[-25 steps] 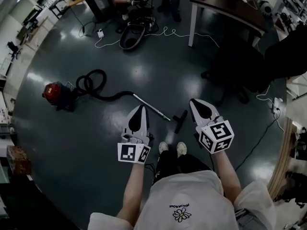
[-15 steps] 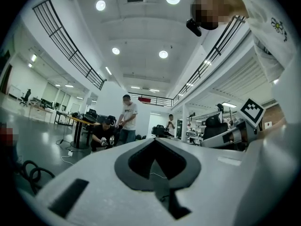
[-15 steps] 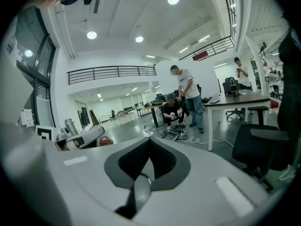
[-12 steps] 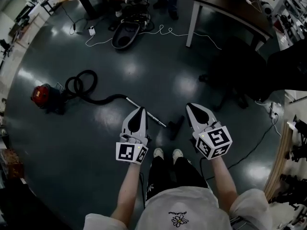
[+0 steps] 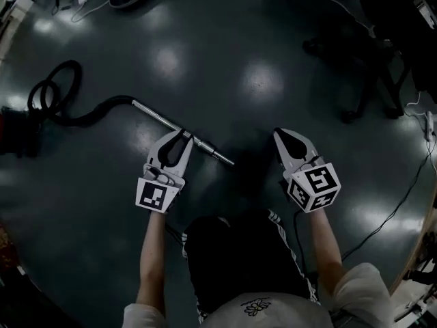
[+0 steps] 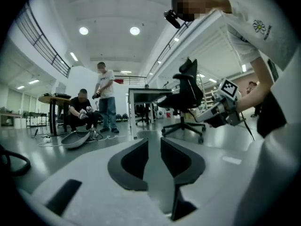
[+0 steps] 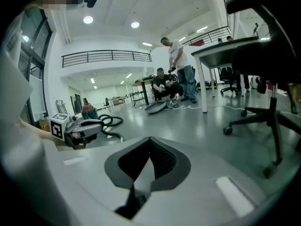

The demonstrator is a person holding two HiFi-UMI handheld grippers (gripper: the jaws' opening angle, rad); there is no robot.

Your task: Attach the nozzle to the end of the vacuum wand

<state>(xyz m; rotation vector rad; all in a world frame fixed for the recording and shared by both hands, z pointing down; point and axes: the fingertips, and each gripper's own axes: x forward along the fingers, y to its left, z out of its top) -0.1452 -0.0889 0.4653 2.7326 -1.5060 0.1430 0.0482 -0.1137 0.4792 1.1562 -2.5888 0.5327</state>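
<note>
The silver vacuum wand [image 5: 181, 132] lies slantwise on the dark floor, joined at its upper left end to a black hose [image 5: 65, 104]. My left gripper [image 5: 181, 134] hangs right over the wand's middle. Its jaws have just been opening and stand a little apart with nothing between them [image 6: 153, 142]. My right gripper [image 5: 283, 134] is to the right of the wand's free end [image 5: 229, 161], shut and empty, its tips meeting [image 7: 150, 139]. The nozzle is lost in the dark patch of floor between the grippers.
A black office chair [image 5: 369, 80] stands at the upper right, with a cable [image 5: 403, 197] trailing on the floor. The red vacuum body [image 7: 87, 109] sits at the hose's far end. A table [image 6: 141, 91] and two people [image 6: 101, 98] are further off.
The head view has tipped down and closer to the floor. Both grippers have come nearer the wand, and the left one now sits over it with its jaws slightly parted.
</note>
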